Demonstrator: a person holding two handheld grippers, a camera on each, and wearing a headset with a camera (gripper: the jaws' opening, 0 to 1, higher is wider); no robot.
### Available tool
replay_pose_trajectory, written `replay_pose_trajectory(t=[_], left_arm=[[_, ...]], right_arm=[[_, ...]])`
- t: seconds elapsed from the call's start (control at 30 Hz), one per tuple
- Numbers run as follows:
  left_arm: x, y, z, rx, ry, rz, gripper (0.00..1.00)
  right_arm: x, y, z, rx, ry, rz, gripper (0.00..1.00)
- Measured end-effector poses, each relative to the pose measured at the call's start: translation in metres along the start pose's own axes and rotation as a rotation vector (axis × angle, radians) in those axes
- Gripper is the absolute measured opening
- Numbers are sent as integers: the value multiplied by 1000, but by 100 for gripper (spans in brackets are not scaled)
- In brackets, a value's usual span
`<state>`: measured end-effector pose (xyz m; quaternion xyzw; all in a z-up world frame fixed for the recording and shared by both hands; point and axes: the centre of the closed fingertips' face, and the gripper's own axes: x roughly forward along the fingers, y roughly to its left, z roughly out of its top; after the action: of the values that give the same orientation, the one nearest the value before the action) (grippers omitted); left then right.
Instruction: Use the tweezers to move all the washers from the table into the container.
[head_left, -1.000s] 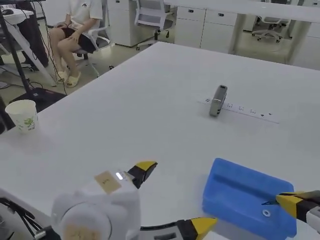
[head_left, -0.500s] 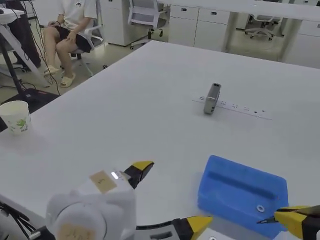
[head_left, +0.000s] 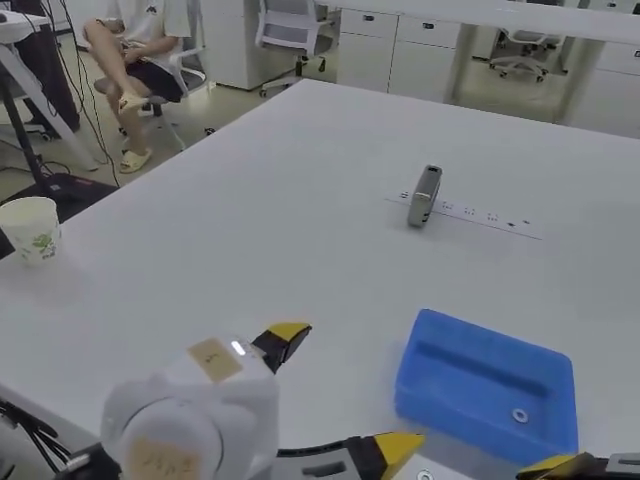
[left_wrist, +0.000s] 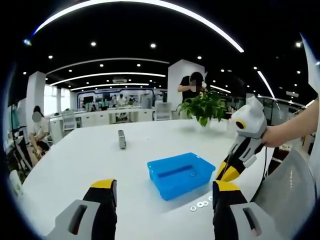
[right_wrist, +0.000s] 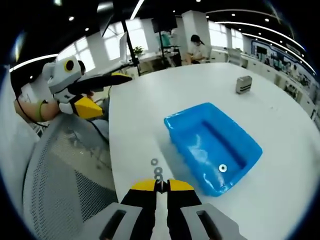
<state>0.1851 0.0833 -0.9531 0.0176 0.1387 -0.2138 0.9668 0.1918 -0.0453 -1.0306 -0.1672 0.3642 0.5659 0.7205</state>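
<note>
A blue container (head_left: 487, 398) lies near the table's front edge with one washer (head_left: 519, 415) inside it, the washer (right_wrist: 223, 168) resting on the container's floor (right_wrist: 215, 142). Three loose washers (right_wrist: 158, 171) lie on the table just ahead of my right gripper (right_wrist: 159, 186), which is shut on thin dark tweezers (right_wrist: 159, 189). These washers (left_wrist: 200, 204) sit beside the container's near corner (left_wrist: 180, 172). My right gripper (head_left: 548, 466) is at the bottom right, clear of the container. To the container's left, my left gripper (head_left: 345, 392) stands open and holds nothing.
A small silver device (head_left: 424, 196) stands on a flat white strip (head_left: 470, 213) at mid-table. A paper cup (head_left: 30, 228) sits at the left edge. A person sits on a chair (head_left: 150, 70) beyond the table's far left corner.
My right gripper has drawn back with the tweezers from over the container toward the near edge. The washer stays in the container. The left gripper has barely moved.
</note>
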Motion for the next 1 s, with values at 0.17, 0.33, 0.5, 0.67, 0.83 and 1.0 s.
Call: replay_pose_trajectory(t=[0.17,0.33,0.5,0.67,0.83,1.0], left_arm=[[0,1,-1,1,3,3,78],[0,1,-1,3,8,4,78],[0,1,-2,4,12,3,77],[0,1,-3,6,17,1,77],[1,0,-3,12,19,-1,77],[1,-1,-4,15,24,-6,77]], right_arm=[[4,1,-2,-57,43,-4,3],[6,2,-3,-66,52,4,3],[7,2,-2,-83,60,6,3],[7,5,-1,-84,62,18,3],[7,4,0,-86,63,18,3],[7,6,-1,-110,83,16,3]])
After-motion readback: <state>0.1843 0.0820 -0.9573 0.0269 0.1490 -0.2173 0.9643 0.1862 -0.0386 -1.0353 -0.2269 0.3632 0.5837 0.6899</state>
